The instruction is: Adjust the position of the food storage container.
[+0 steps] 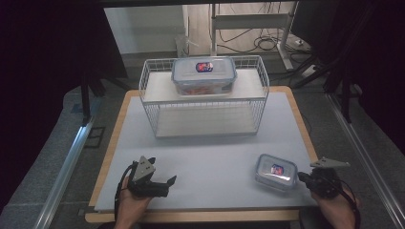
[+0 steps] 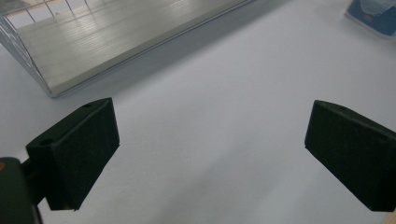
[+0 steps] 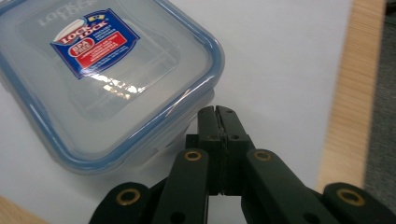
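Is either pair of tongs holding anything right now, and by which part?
Nothing is held. The right tongs are shut on nothing, beside the small container. The left tongs stand open over the bare table.

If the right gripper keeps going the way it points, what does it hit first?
Most likely the small lidded container: the right gripper, jaws shut, points at its near corner, just under the blue-rimmed lid. Whether the tips already touch it is hard to tell.
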The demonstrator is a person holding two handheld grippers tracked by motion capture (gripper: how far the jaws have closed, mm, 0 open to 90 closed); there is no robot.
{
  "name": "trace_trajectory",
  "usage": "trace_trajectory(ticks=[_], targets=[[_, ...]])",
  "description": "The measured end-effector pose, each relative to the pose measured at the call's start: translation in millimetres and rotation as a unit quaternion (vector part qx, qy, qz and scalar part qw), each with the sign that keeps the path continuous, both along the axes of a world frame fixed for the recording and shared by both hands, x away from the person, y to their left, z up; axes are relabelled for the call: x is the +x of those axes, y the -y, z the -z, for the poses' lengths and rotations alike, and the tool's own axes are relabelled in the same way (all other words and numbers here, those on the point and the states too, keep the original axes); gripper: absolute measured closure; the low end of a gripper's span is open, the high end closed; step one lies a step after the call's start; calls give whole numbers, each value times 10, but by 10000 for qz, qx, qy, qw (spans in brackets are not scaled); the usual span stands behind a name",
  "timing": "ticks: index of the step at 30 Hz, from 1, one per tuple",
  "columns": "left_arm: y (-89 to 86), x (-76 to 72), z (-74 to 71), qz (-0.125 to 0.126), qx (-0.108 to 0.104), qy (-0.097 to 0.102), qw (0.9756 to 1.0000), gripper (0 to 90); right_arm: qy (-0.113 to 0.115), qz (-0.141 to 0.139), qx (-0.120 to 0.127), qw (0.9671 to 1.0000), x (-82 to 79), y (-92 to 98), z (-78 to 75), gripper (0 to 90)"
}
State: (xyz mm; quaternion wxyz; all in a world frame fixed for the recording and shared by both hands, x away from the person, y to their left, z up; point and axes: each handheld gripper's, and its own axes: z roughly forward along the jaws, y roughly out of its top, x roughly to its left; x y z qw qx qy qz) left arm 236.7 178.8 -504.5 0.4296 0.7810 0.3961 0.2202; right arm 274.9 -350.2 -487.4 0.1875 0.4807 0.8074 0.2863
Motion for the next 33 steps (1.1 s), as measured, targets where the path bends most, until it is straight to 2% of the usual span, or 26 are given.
trace_trajectory(ticks=[8,15,33], targets=[[7,5,5,8,36,-19,10000,30,-103,-308,55,9995,238,-276,55,900],[5,7,9,4,45,-37,10000,30,-153,-655,18,9977,367,-569,62,900],[1,5,12,-6,72,-48,10000,30,-288,-1506,-57,9882,484,-1316,77,899]])
